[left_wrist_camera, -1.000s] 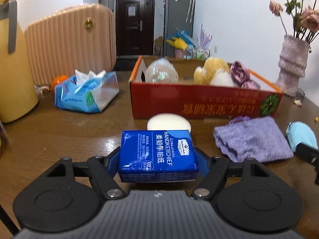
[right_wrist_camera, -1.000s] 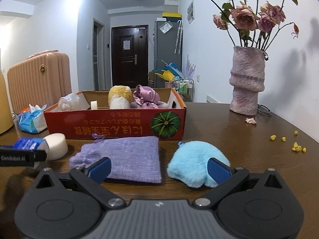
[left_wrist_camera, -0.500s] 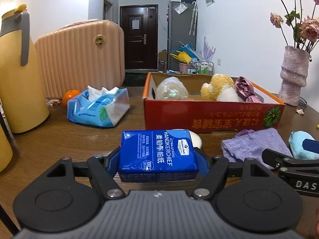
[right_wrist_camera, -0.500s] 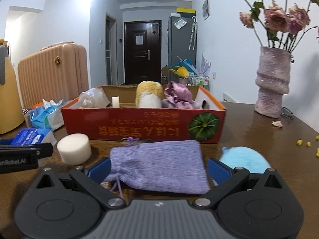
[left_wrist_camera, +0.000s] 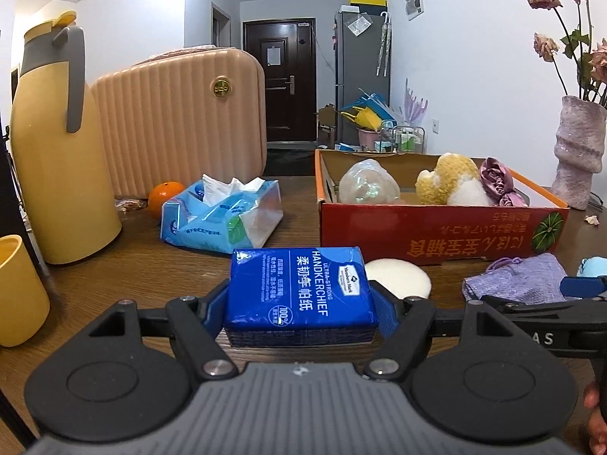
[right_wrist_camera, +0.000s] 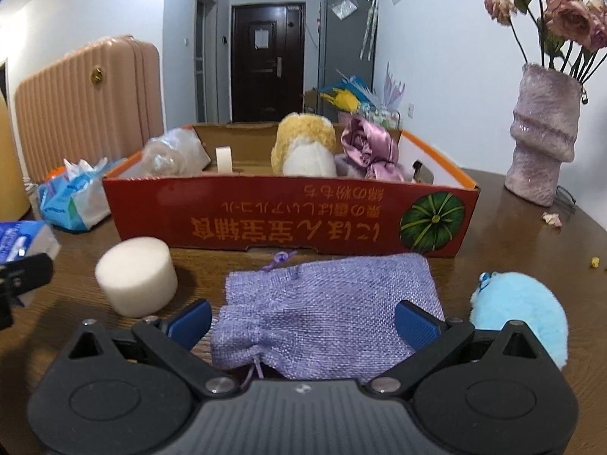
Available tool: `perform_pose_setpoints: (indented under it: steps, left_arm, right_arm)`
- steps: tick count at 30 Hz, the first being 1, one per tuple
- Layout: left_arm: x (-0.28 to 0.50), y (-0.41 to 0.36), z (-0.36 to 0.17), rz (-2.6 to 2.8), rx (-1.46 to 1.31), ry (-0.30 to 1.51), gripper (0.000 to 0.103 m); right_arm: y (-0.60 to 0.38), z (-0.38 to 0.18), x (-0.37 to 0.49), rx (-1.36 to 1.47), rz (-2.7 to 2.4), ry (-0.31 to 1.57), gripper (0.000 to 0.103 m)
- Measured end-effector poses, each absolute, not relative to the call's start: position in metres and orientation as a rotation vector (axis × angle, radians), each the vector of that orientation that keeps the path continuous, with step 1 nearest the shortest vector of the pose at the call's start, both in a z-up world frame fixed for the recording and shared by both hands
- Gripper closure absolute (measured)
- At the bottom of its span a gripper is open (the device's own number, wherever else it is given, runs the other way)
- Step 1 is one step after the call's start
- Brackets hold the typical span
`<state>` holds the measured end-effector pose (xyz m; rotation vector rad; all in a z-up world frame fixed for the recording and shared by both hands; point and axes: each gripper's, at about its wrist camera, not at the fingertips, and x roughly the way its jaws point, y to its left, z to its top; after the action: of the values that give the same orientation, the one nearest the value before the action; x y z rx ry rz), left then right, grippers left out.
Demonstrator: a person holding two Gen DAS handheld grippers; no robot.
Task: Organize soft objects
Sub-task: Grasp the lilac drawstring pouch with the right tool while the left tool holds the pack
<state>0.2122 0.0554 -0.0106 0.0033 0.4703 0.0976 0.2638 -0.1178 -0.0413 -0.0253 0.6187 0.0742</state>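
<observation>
My left gripper (left_wrist_camera: 299,309) is shut on a blue handkerchief tissue pack (left_wrist_camera: 299,295), held just above the wooden table. My right gripper (right_wrist_camera: 303,322) is open, its fingers on either side of a purple drawstring pouch (right_wrist_camera: 326,311) that lies on the table. A white foam cylinder (right_wrist_camera: 136,282) stands to the pouch's left and a light blue plush ball (right_wrist_camera: 527,316) to its right. Behind them is a red cardboard box (right_wrist_camera: 288,220) holding a yellow-and-white plush (right_wrist_camera: 303,148), a mauve satin flower (right_wrist_camera: 370,149) and a crumpled clear bag (right_wrist_camera: 170,155).
A soft tissue packet (left_wrist_camera: 224,216), an orange (left_wrist_camera: 165,197), a yellow thermos (left_wrist_camera: 57,144) and a yellow cup (left_wrist_camera: 19,292) stand at the left. A pink suitcase (left_wrist_camera: 182,117) is behind them. A purple vase (right_wrist_camera: 542,136) with dried roses stands at the right.
My left gripper has drawn back and up with the tissue pack. My right gripper has shifted left from the blue plush ball to straddle the purple pouch.
</observation>
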Motion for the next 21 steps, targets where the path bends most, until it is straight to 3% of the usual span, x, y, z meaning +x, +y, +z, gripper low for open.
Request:
perform_pose_setpoints:
  steps: [15,17,19,21]
  left_arm:
    - [0.213,0.06,-0.011,0.101,0.008,0.464,0.028]
    - [0.213,0.06,-0.011,0.102,0.008,0.465,0.028]
    - [0.212,0.06,-0.011,0.102,0.008,0.464,0.028]
    - [0.212,0.06,-0.011,0.101,0.007,0.464,0.028]
  right_arm:
    - [-0.121,-0.049,0.28,0.018,0.036,0.702,0.003]
    - [-0.122,-0.048,0.278,0.013,0.045,0.693,0.011]
    - [-0.123,-0.046,0.275,0.011,0.053,0.677,0.029]
    - [-0.124,-0.045,0.273,0.008,0.059,0.668,0.037]
